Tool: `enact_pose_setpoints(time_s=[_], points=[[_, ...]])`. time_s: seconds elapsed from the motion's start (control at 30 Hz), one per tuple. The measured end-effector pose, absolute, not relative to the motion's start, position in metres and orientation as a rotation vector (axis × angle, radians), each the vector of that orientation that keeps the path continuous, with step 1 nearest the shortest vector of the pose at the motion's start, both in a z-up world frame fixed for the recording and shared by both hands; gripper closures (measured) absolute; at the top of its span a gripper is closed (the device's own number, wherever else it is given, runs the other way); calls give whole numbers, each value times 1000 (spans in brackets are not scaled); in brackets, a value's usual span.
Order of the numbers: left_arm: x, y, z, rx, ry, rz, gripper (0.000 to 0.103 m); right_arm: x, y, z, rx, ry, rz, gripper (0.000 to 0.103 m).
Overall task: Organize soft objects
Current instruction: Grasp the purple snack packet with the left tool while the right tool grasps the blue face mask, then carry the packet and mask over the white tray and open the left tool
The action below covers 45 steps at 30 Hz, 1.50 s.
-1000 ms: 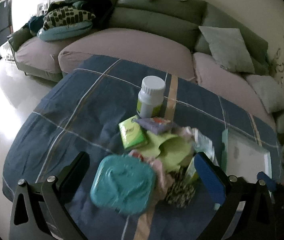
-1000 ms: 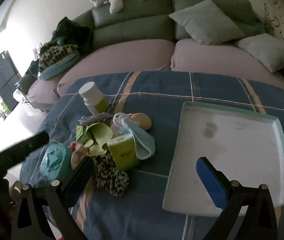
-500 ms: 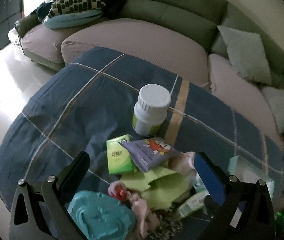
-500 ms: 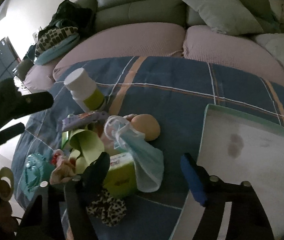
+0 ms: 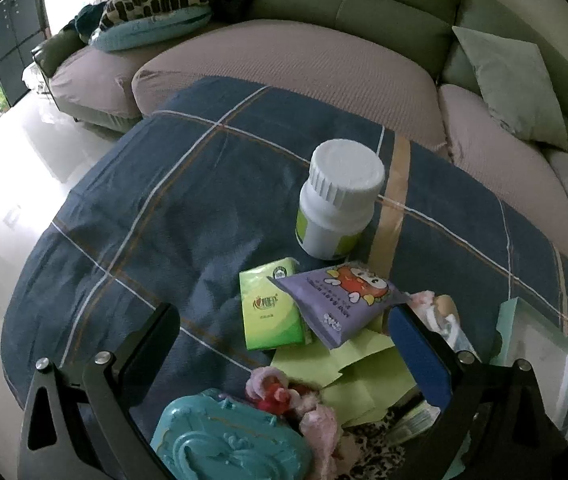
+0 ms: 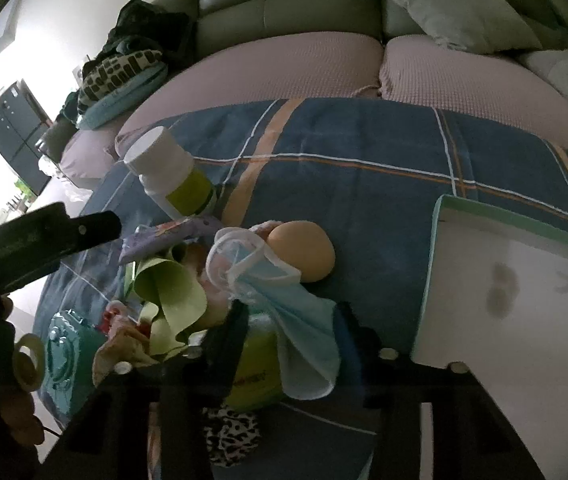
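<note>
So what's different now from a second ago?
Right tool dropped onto the pile, its jaws closing around the yellow-green pack and blue face mask. Left tool moved in over the tissue pack, open. Bottle and tray unmoved.

— What am I working over here?

— A table (image 5: 187, 216) draped in a dark blue plaid cloth (image 6: 364, 184), close against a sofa.

— And I see what lying on it?

— A white bottle (image 5: 336, 204) stands upright. Beside it there's a green tissue pack (image 5: 269, 312), a teal case (image 5: 219, 444), and a heap of soft odds and ends. My right view shows a pale tray (image 6: 496, 248) on the cloth, near the heap.
</note>
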<state>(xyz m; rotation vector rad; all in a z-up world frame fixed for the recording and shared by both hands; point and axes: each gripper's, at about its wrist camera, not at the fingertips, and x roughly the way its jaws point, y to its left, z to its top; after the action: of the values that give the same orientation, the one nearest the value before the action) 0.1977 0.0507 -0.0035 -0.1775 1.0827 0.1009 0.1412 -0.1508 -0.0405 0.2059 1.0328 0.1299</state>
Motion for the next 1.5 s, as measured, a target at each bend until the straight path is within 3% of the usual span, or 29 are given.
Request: enact_pose_setpoints(time_s=[0.07, 0.43, 0.73, 0.77, 0.83, 1.0, 1.2, 1.3, 1.5], points=[[197, 50, -4, -177, 1085, 94, 0, 139, -153, -38, 201, 1023, 118, 91], [200, 45, -11, -199, 1128, 66, 0, 130, -162, -22, 263, 974, 149, 99], [210, 46, -18, -258, 1138, 68, 3, 112, -181, 5, 296, 889, 127, 100], [211, 45, -19, -254, 1137, 74, 5, 111, -183, 6, 303, 887, 124, 100], [214, 46, -23, -275, 1152, 69, 20, 110, -186, 6, 313, 889, 119, 100], [219, 46, -27, -344, 1153, 38, 25, 109, -192, 5, 323, 895, 112, 100], [225, 54, -41, -473, 1170, 25, 43, 109, -194, 5, 323, 900, 108, 100], [225, 62, -47, -547, 1172, 33, 47, 110, -193, 3, 322, 907, 108, 100], [222, 69, -46, -585, 1142, 53, 78, 110, -191, 0, 318, 921, 110, 100]])
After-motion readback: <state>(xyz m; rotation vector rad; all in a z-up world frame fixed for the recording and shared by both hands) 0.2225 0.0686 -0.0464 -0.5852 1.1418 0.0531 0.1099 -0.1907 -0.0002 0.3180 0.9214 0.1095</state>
